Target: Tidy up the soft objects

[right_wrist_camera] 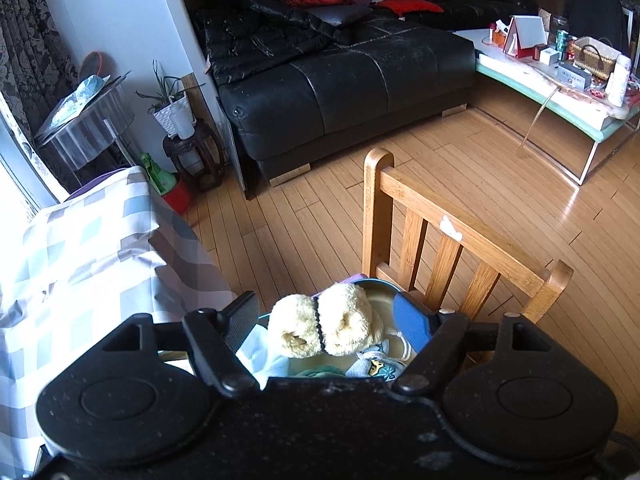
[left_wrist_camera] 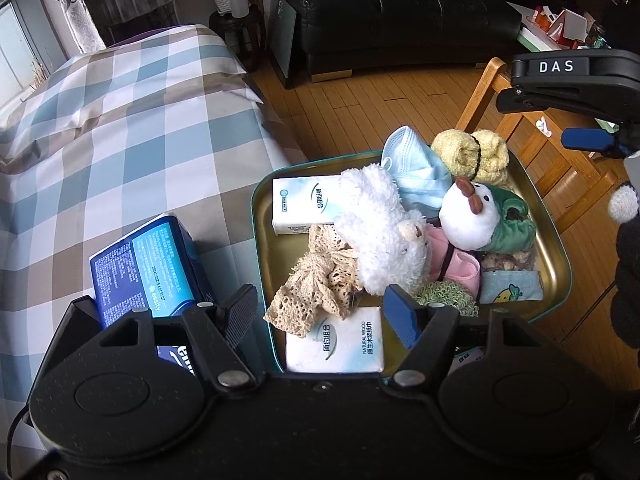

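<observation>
A gold metal tray [left_wrist_camera: 554, 240] with a teal rim holds several soft things: a white plush animal [left_wrist_camera: 384, 232], a white and green chicken plush [left_wrist_camera: 476, 216], a blue face mask [left_wrist_camera: 416, 168], a rolled yellow towel [left_wrist_camera: 472, 152], a beige lace cloth [left_wrist_camera: 316, 288] and two tissue packs [left_wrist_camera: 336, 340]. My left gripper [left_wrist_camera: 322, 316] is open just above the tray's near end. My right gripper [right_wrist_camera: 328, 322] is open, and shows in the left wrist view [left_wrist_camera: 568, 116] at the upper right. In the right wrist view the yellow towel [right_wrist_camera: 320, 320] lies between the fingers, below them.
The tray sits beside a checked cloth surface [left_wrist_camera: 120, 140]. A blue tissue pack [left_wrist_camera: 148, 268] lies on the cloth left of the tray. A wooden chair [right_wrist_camera: 460, 240] stands behind the tray. A black sofa [right_wrist_camera: 340, 88] and a cluttered table [right_wrist_camera: 560, 80] are farther back.
</observation>
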